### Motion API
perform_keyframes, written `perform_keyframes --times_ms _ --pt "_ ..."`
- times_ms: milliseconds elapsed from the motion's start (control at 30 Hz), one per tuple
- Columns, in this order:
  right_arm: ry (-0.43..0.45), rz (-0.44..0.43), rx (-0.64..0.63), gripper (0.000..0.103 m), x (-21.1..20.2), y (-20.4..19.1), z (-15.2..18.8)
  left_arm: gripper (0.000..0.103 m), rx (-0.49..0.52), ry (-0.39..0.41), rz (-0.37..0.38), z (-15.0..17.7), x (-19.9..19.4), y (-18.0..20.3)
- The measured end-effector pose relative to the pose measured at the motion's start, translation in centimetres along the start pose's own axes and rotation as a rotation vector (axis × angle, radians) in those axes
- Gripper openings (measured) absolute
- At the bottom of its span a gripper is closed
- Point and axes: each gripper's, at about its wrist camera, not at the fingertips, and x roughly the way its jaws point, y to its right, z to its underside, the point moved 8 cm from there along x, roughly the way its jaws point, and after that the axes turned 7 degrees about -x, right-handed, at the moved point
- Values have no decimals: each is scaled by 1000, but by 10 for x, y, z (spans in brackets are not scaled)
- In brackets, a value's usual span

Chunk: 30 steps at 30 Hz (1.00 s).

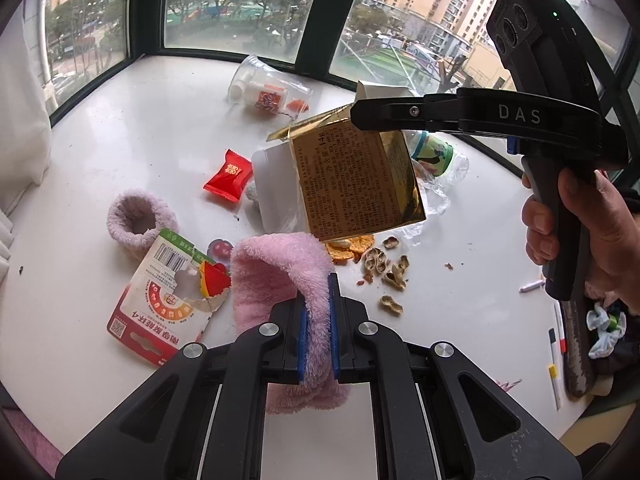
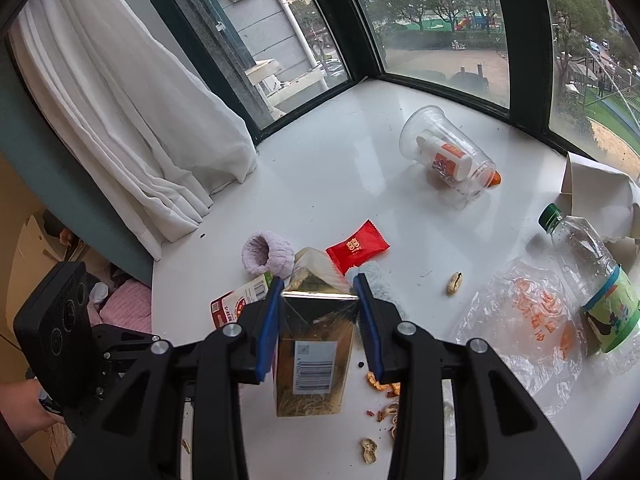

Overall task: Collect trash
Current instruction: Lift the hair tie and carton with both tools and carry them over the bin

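Note:
My left gripper (image 1: 318, 320) is shut on a fluffy pink sock (image 1: 276, 276), which hangs over its blue pads above the white tabletop (image 1: 140, 120). My right gripper (image 2: 318, 284) is shut on a gold carton (image 2: 316, 344) with a barcode label, held up off the table. In the left wrist view the gold carton (image 1: 356, 180) hangs tilted under the right gripper (image 1: 358, 115), held by a person's hand (image 1: 580, 220). Trash on the table includes a red candy wrapper (image 2: 357, 246), peanut shells (image 1: 390, 268), orange peel (image 1: 352, 248) and a red-and-white packet (image 1: 160, 300).
A clear cup (image 2: 448, 156) with a small bottle inside lies near the window. A green-labelled plastic bottle (image 2: 592, 276) and a clear plastic bag (image 2: 524, 320) lie at the right. A lilac sock (image 2: 266, 258) sits mid-table. A white curtain (image 2: 120, 100) hangs at the left.

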Motion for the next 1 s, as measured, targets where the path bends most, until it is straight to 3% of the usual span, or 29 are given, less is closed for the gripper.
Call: perform_keyframes --times_ms 400,1000 --pt "4 -10 -34 35 -27 -46 13 7 -32 58 -38 10 -59 -7" --pt "0 -16 -97 35 -66 -123 36 7 -47 117 -53 52 -134 1"
